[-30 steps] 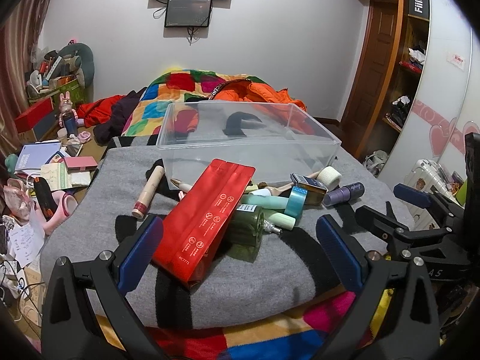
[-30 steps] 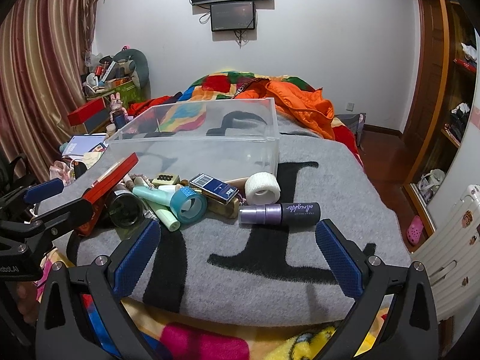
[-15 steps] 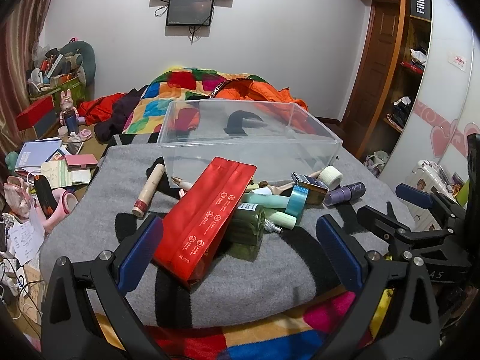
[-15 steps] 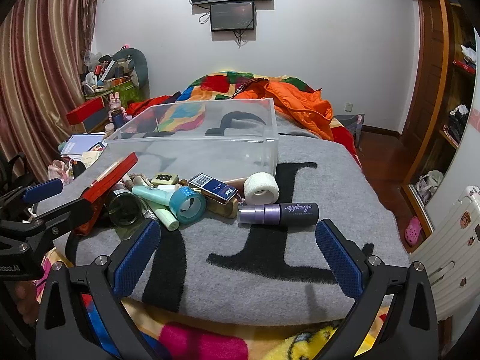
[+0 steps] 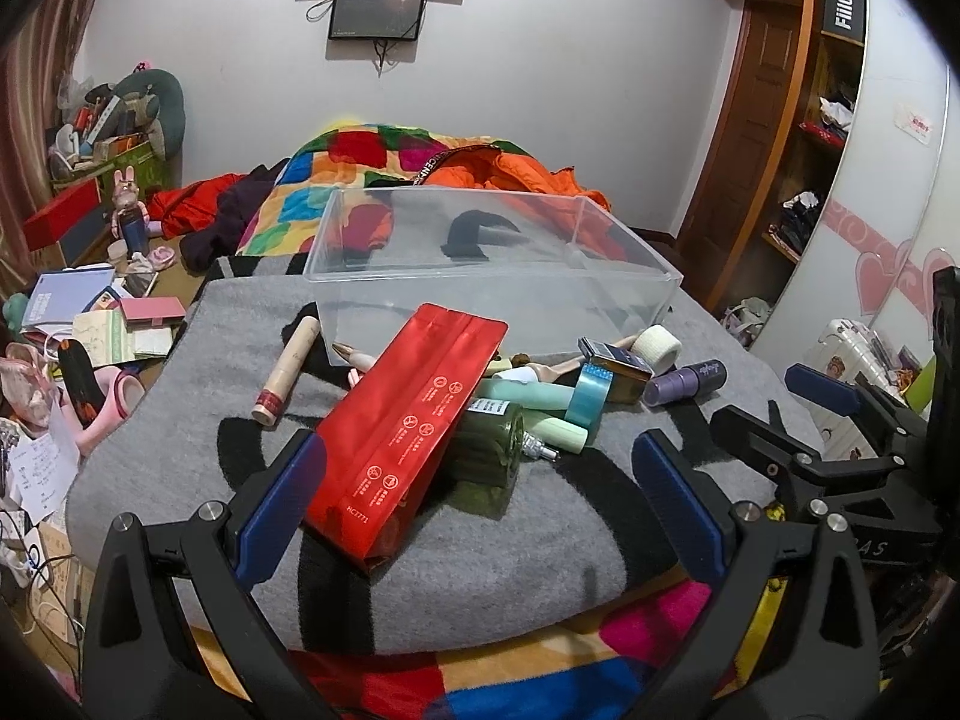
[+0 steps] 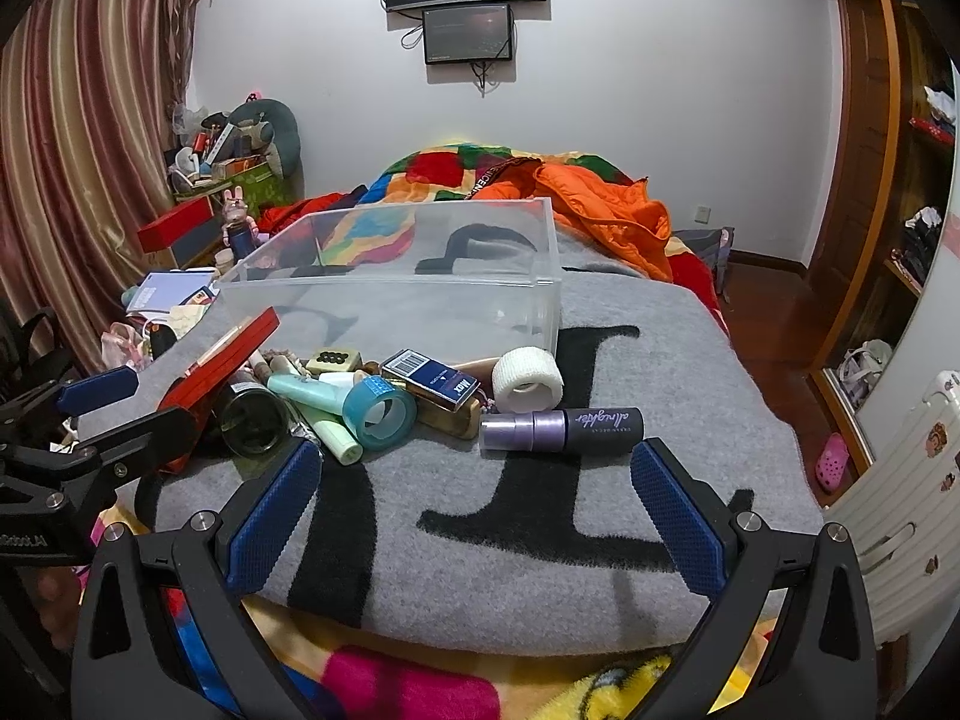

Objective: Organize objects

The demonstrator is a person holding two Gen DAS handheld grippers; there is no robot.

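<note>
- Clutter sits in a heap on the grey blanket [image 6: 600,540] covering the bed, just on the near side of a clear plastic bin [image 5: 492,276] that stands upright and holds nothing.
- Red foil pouch [image 5: 408,426] leans tilted over a dark green bottle [image 5: 489,444] at the left of the heap; small white print near its near end reads "HC7771".
- Blue box [image 6: 432,381] in the middle of the heap carries a barcode and the word "Max".
- Purple spray bottle [image 6: 561,429] lies on its side at the right near edge of the heap, with script lettering along its dark cap too small to read surely.
- White tape roll [image 6: 528,378] stands just beyond it; a teal tape roll [image 6: 378,414] rests against mint green tubes [image 6: 312,396].
- Beige tube [image 5: 288,369] lies apart at the far left.
- Left gripper [image 5: 480,510] hovers near the pouch, fingers spread wide and gripping nothing.
- Right gripper [image 6: 474,522] hovers near the spray bottle, fingers likewise released.
- Wardrobe sign [image 5: 845,3] at far right reads "Fiilo".
</note>
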